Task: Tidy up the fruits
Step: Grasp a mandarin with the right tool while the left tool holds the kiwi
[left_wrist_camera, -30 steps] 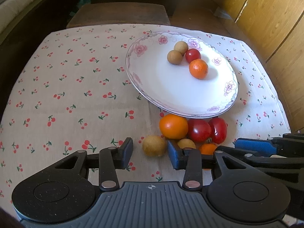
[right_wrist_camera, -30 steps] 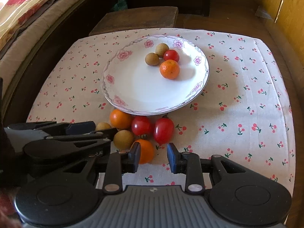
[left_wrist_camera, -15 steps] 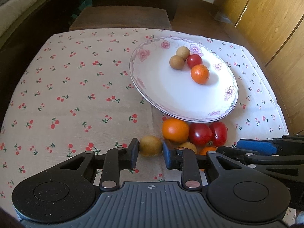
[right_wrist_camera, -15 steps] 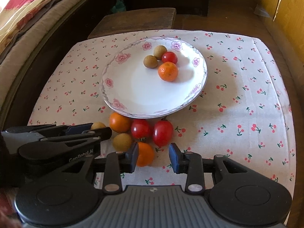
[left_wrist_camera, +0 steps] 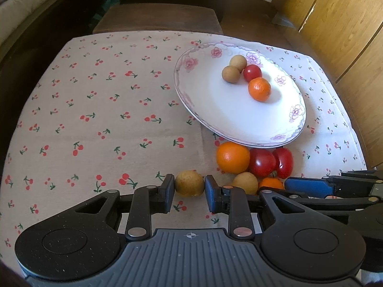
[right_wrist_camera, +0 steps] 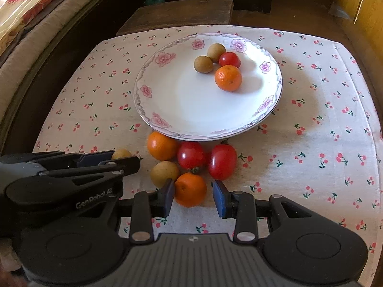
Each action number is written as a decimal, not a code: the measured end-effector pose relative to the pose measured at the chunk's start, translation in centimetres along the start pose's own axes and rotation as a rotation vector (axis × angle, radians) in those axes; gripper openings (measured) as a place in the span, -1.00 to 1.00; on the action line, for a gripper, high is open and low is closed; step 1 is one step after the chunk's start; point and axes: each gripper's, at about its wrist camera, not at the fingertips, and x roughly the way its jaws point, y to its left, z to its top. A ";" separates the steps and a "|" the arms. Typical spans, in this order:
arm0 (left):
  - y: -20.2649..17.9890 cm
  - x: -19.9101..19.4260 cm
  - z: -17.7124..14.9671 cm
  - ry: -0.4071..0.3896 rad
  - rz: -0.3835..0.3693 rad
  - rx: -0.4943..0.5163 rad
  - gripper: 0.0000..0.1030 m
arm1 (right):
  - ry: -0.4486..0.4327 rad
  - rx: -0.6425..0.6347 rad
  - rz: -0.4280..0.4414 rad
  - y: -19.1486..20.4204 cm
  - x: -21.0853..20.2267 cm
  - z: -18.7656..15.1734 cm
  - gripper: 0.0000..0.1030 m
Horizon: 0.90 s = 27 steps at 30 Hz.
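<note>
Your left gripper (left_wrist_camera: 189, 192) has its jaws clamped on a round, matt tan longan (left_wrist_camera: 189, 183) resting on the cherry-print cloth of the worktop (left_wrist_camera: 95, 110); your right gripper (right_wrist_camera: 192, 197) has its jaws apart around a glossy, dimpled mandarin (right_wrist_camera: 190, 189), the left pad touching, the right pad clear; ahead of both jaws sits the smooth, flower-rimmed porcelain plate (right_wrist_camera: 167, 110).

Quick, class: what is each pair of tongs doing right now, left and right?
Left tongs: closed on the brown longan.
Right tongs: open, just widened slightly; small orange sits between them, one pad clear of it.
</note>
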 end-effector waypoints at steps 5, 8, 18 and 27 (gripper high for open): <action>0.2 0.0 -0.1 0.006 -0.003 -0.007 -0.34 | -0.004 -0.008 -0.004 0.2 0.0 0.0 -0.30; 0.1 0.1 -0.1 0.008 0.001 -0.007 -0.34 | -0.009 -0.012 -0.006 0.3 0.1 0.1 -0.30; 0.3 0.0 -0.2 0.011 0.001 -0.003 -0.34 | 0.006 -0.038 -0.007 0.5 0.1 0.1 -0.30; 0.5 0.0 -0.1 0.009 0.006 -0.008 -0.33 | -0.001 -0.051 -0.041 0.9 1.0 0.1 -0.34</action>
